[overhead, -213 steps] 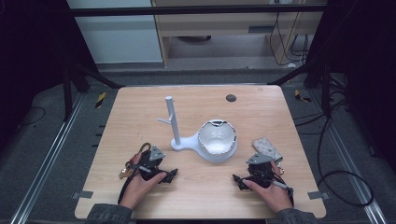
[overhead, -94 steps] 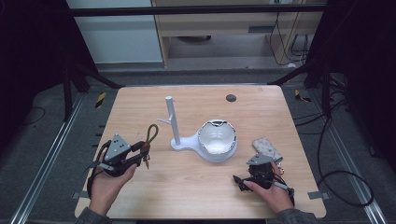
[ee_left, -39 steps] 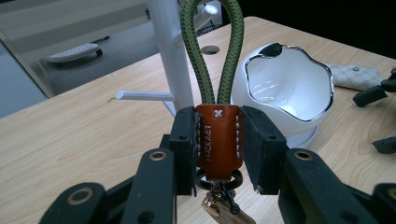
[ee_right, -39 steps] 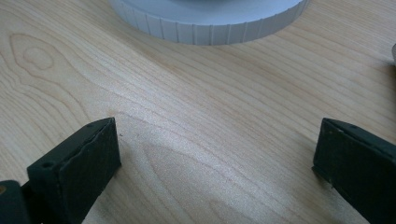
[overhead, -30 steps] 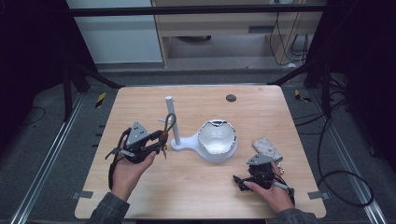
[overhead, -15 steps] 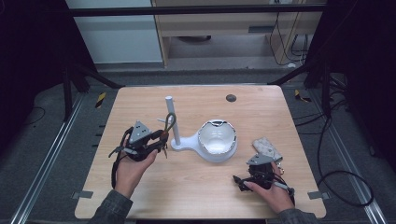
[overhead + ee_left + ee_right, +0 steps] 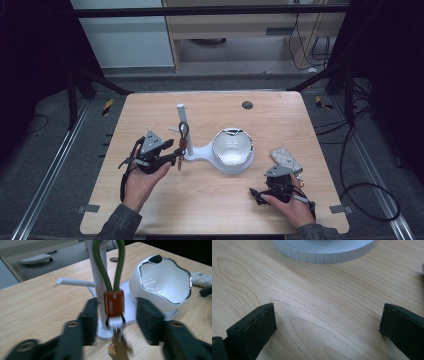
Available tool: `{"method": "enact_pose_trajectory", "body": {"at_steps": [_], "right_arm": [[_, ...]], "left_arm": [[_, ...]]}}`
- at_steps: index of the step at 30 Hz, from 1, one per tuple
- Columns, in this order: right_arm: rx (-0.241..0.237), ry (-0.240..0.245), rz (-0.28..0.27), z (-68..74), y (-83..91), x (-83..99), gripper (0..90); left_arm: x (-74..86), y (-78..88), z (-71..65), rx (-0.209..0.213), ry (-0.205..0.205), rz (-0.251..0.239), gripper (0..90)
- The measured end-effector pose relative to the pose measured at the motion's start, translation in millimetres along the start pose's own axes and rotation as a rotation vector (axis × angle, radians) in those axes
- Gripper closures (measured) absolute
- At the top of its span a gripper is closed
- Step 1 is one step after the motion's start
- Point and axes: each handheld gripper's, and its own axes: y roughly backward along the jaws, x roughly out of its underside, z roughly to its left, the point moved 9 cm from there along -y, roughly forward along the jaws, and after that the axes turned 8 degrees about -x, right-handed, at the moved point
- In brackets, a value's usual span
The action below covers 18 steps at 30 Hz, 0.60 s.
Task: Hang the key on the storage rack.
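Note:
A key ring with a green cord loop [image 7: 110,265], a red collar [image 7: 114,303] and keys hangs from the white stand's pole [image 7: 181,117]. In the high view the key ring [image 7: 183,137] hangs beside the pole. My left gripper [image 7: 117,310] has just been opening; the red collar sits between its jaws, with a gap on each side. The left gripper [image 7: 177,152] points at the stand from the left. My right gripper [image 7: 257,192] rests on the table at the front right. It stands open in the right gripper view [image 7: 327,322], with bare wood between its jaws.
The stand's base joins a white bowl [image 7: 232,150] with a shiny wavy rim [image 7: 175,261]. A side peg [image 7: 77,282] sticks out from the pole. A patterned pouch [image 7: 285,156] lies by the right hand. A small dark disc [image 7: 247,105] sits at the table's far side.
The left gripper's jaws have parted off the key ring, which now hangs on the stand by itself. The right hand has stayed in place.

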Motion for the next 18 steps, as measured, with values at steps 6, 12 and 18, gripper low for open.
{"method": "enact_pose_trajectory", "body": {"at_steps": [6, 12, 18], "right_arm": [[0.001, 0.001, -0.001, -0.1, -0.1, -0.1, 0.6], [0.0, 0.001, 0.0, 0.0, 0.0, 0.0, 0.6], [0.004, -0.002, 0.002, -1.2, -1.3, -1.4, 0.4]], "left_arm": [[26.9, -3.9, 3.0, -0.034, -0.025, 0.037, 24.7], [65.1, -16.4, 20.1, -0.056, 0.019, 0.1, 15.8], [87.5, -27.9, 32.2, -0.053, -0.01, 0.163, 9.6]]}}
